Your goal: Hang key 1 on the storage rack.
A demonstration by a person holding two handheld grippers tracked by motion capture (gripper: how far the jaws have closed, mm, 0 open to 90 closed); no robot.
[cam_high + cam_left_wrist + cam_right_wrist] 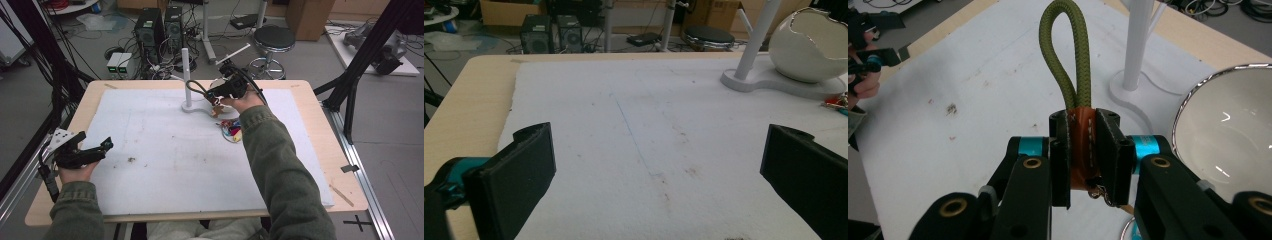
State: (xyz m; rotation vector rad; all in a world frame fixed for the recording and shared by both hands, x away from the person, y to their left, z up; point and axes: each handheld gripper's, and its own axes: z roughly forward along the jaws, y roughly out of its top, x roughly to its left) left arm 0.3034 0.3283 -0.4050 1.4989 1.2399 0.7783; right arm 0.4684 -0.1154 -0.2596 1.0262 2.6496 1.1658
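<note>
Rope, an olive-green loop (1068, 55) joined to a brown leather tab (1081, 150), sits clamped between the jaws of the right gripper (1083, 150), which press tight on the tab while the loop stands up and away from them. From above, the right gripper (227, 89) hangs at about one o'clock on the white mat (165, 165), just beside a white post (186, 75) that rises from a flat white base (192, 106); the loop (196, 89) lies close against that post, though whether it touches cannot be told. A white bowl with a shiny rim (1228, 130) stands on the same base, on the far side of the post from the mat's centre. Small colourful items (231, 129) lie near the person's right sleeve (280, 170), toward three o'clock. At eight o'clock the left gripper (95, 150) rests low at the mat's edge, its jaws wide apart with bare mat (649, 150) between them and nothing held.
</note>
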